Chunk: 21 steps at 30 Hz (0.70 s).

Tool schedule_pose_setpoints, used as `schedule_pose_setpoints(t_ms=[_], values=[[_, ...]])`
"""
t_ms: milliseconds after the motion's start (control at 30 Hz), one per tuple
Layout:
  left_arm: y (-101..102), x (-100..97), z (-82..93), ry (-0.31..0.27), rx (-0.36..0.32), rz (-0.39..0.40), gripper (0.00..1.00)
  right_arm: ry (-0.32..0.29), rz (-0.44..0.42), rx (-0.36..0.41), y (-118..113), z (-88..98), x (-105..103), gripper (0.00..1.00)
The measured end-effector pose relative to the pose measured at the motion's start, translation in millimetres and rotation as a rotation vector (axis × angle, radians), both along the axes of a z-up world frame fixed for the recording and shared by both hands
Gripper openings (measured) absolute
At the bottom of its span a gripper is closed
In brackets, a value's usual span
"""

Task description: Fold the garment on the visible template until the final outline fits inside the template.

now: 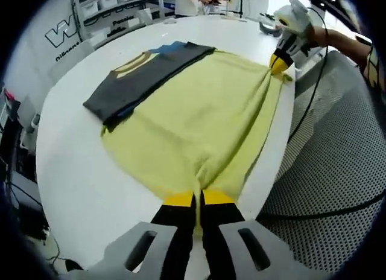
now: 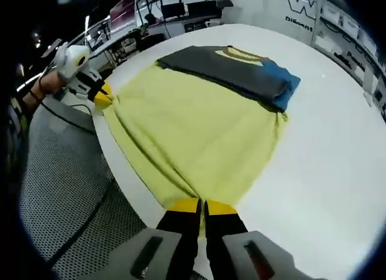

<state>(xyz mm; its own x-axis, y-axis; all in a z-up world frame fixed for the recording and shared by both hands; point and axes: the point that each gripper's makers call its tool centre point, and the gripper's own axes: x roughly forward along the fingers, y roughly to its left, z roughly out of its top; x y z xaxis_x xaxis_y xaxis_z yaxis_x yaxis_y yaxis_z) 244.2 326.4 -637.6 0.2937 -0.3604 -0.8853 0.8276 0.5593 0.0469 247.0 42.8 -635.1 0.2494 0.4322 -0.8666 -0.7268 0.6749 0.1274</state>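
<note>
A white worktop (image 1: 84, 171) with a rounded edge. Beside it lies a grey mesh floor mat (image 1: 338, 171), crossed by a black cable (image 1: 313, 99). Behind stand shelves with white bins (image 1: 114, 1) and a white wall with dark lettering (image 2: 300, 5).

You had bright, even overhead light; the white table (image 1: 78, 171) glared almost to washout. Shadows were faint under the yellow cloth (image 1: 199, 123). Fisheye bent the edges hard, and the background went soft.

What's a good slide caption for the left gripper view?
Both grippers pinch corners of a yellow garment beside folded dark clothes on a white table.
</note>
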Motion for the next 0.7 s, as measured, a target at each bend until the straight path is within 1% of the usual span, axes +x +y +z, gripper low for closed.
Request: schedule_pose_setpoints(t_ms=[33, 67, 100, 133, 167, 200, 233, 300, 333, 367, 400, 433, 467, 600, 667, 700], values=[[2.2, -2.4, -0.7, 0.012, 0.024, -0.005, 0.0, 0.028, 0.047, -0.001, 2.1, 1.0, -7.0, 0.0], [4.6, -5.0, -1.3, 0.031, 0.042, 0.003, 0.0, 0.091, 0.07, 0.003, 5.2, 4.4, -17.5, 0.0], [6.4, -9.1, -2.1, 0.066, 0.051, 0.021, 0.0, 0.097, 0.073, 0.012, 8.0, 7.4, -18.0, 0.0], [6.5, -8.7, -1.3, 0.068, 0.048, 0.024, 0.0, 0.101, 0.073, 0.011, 8.6, 9.6, -18.2, 0.0], [7.3, -8.4, -0.4, 0.074, 0.044, 0.034, 0.0, 0.126, 0.072, 0.003, 7.7, 10.7, -21.3, 0.0], [8.2, -13.4, 0.9, 0.117, 0.031, 0.075, 0.0, 0.147, 0.081, -0.001, 8.3, 14.4, -24.0, 0.0], [8.3, -14.6, 1.4, 0.129, 0.026, 0.085, 0.0, 0.16, 0.086, -0.004, 8.1, 15.3, -25.9, 0.0], [10.3, -21.3, 6.0, 0.178, 0.025, 0.116, 0.0, 0.194, 0.105, -0.01, 8.0, 17.1, -31.8, 0.0], [10.0, -22.3, 9.5, 0.181, 0.024, 0.109, 0.0, 0.199, 0.138, -0.009, 8.3, 17.0, -34.2, 0.0], [8.9, -25.8, 13.7, 0.192, 0.018, 0.099, 0.0, 0.192, 0.183, -0.034, 5.2, 15.6, -36.5, 0.0], [8.1, -29.2, 17.2, 0.21, 0.012, 0.108, 0.0, 0.198, 0.169, -0.035, 4.5, 15.0, -38.1, 0.0], [8.2, -32.7, 20.0, 0.226, 0.017, 0.111, 0.0, 0.221, 0.16, -0.028, 4.4, 15.9, -41.3, 0.0], [8.8, -34.6, 21.8, 0.232, 0.022, 0.112, 0.0, 0.272, 0.147, -0.007, 5.6, 19.2, -49.9, 0.0], [12.1, -41.8, 27.9, 0.262, 0.032, 0.13, 0.0, 0.282, 0.18, 0.01, 6.6, 33.4, -58.2, 0.0], [14.9, -45.1, 29.3, 0.268, 0.06, 0.118, 0.0, 0.304, 0.16, 0.043, 9.0, 41.3, -61.8, 0.0], [15.2, -46.6, 30.3, 0.276, 0.064, 0.118, 0.0, 0.3, 0.163, 0.046, 9.0, 44.4, -62.5, 0.0]])
